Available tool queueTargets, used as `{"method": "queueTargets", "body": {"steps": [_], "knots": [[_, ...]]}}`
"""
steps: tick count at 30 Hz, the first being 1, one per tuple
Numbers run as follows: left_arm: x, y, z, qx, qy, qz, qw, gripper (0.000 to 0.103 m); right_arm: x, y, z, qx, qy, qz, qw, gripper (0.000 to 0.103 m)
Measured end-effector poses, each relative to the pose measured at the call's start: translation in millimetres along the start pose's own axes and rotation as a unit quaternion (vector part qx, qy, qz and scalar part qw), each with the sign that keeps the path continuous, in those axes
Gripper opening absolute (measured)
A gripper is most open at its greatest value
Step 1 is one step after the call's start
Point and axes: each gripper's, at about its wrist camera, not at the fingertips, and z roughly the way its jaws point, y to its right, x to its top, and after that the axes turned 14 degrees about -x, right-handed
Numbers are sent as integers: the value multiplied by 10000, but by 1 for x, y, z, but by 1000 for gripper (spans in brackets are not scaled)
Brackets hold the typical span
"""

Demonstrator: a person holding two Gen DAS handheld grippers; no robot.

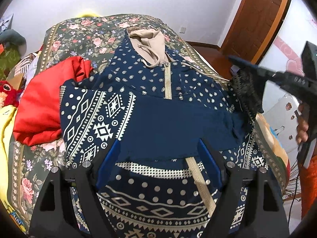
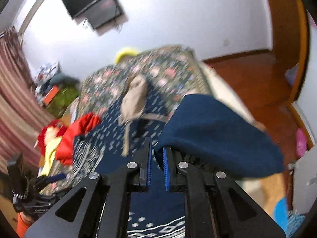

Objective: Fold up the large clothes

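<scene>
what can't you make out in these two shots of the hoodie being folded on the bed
- Left wrist view: the hoodie's near hem is cut off by the bottom edge and the open left gripper.
- Left wrist view: the red garment's shape; the hoodie covers its edge.
- Right wrist view: motion blur smears the bed cover.
- Right wrist view: the right gripper is shut on blue fabric, whose raised fold hides the bed's side.

hoodie (image 1: 158, 107) – navy, cream geometric print | bedspread (image 1: 79, 37) – floral | garment (image 1: 39, 107) – red
</scene>
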Motion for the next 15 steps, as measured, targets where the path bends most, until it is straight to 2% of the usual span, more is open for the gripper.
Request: {"method": "queueTargets", "body": {"steps": [5, 10, 11, 14, 15], "knots": [[-7, -7, -10, 19, 47, -66, 10000, 79, -30, -22, 40, -43, -739, -264, 9969, 9], [-12, -13, -11, 33, 23, -153, 9999, 79, -52, -31, 57, -197, -1369, -414, 9895, 13], [-13, -14, -10, 22, 14, -176, 9998, 79, -55, -29, 56, -213, -1518, -435, 9872, 15], [-16, -15, -7, -19, -27, -224, 9997, 79, -62, -28, 58, -72, -1923, -394, 9805, 35], [-16, -14, -5, -29, -44, -230, 9997, 79, -65, -27, 55, 13, -1957, -375, 9799, 37]]}}
